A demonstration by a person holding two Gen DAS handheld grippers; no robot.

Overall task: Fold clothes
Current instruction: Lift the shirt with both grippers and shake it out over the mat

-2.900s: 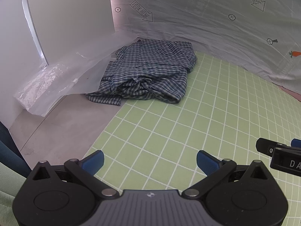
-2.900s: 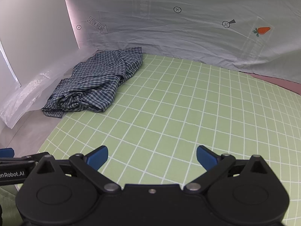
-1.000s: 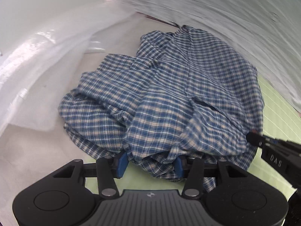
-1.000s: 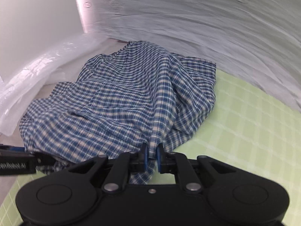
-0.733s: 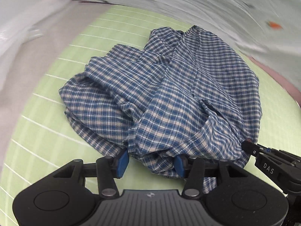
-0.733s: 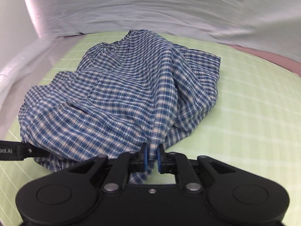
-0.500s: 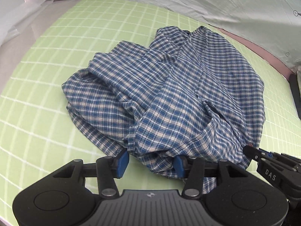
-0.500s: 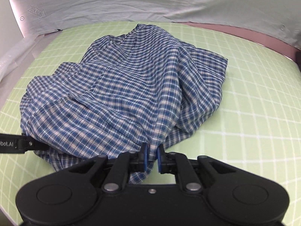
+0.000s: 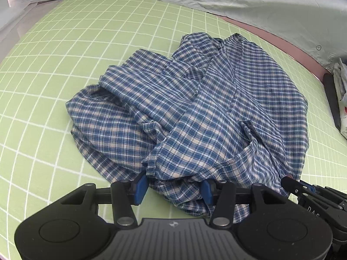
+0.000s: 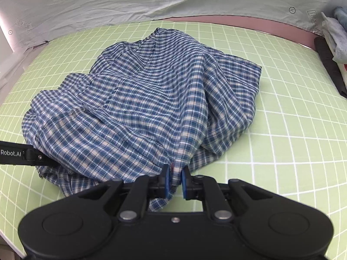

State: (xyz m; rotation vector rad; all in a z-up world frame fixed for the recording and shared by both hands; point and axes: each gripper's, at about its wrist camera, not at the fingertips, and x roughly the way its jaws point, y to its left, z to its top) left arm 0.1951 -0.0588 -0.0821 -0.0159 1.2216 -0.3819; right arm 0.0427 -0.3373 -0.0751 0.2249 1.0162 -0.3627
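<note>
Gripping from both sides now: the right gripper has its blue pads pressed close on a thin fold at the near hem of the blue plaid shirt, cloth pinched tight between them. Over on the left gripper, the pads sit wider apart, a thick bunch of the shirt's near edge filling the gap and touching both. The shirt lies crumpled in a rumpled heap on the green grid mat, well in from the mat's edges, its far side bunched toward the pale sheet hung behind the mat. From the right wrist view the left gripper's finger pokes in against the shirt's left edge. A dark bar lies just past the mat's right edge.
</note>
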